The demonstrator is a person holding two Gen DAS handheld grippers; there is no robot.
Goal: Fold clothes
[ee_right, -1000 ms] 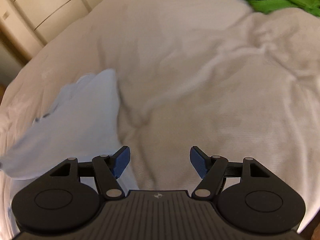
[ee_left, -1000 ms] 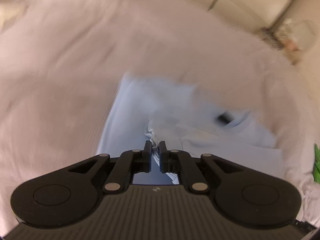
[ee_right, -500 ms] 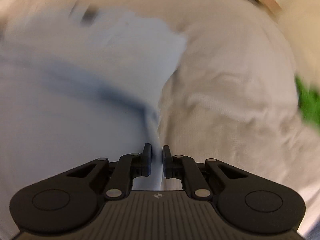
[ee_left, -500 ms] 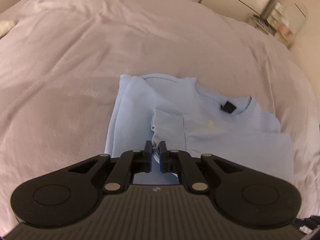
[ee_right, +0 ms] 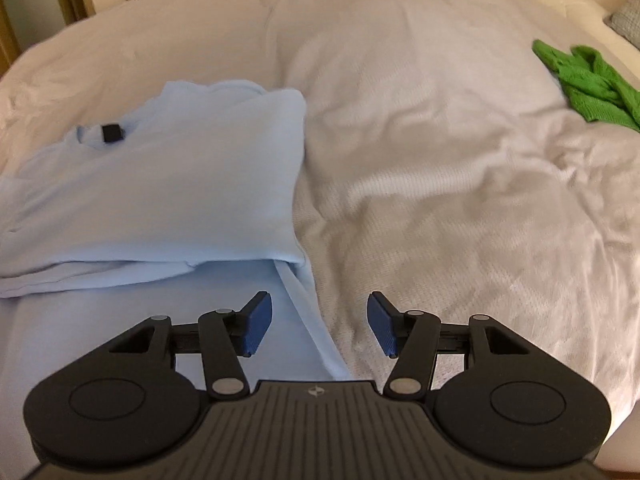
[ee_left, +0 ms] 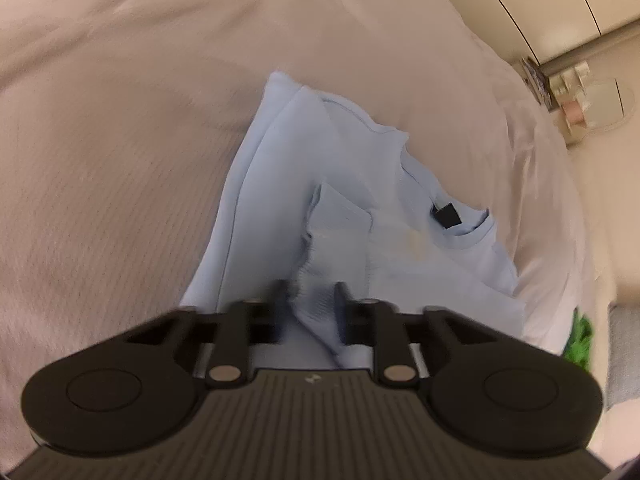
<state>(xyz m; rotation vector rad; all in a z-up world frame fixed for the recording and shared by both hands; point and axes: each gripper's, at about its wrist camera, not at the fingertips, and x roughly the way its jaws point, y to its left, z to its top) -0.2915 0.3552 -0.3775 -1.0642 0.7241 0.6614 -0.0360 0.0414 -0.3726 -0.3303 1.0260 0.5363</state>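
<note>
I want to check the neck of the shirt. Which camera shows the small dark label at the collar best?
The left wrist view: the dark label sits near mid-frame, fairly sharp, inside the collar of the light blue shirt. The right wrist view shows the label smaller, toward the left.

A bed (ee_right: 420,140) with a rumpled white cover carries everything. A pale blue shirt (ee_right: 180,184) lies partly folded on it at about nine o'clock in the right wrist view. A crumpled green garment (ee_right: 584,84) rests well apart at two o'clock.
</note>
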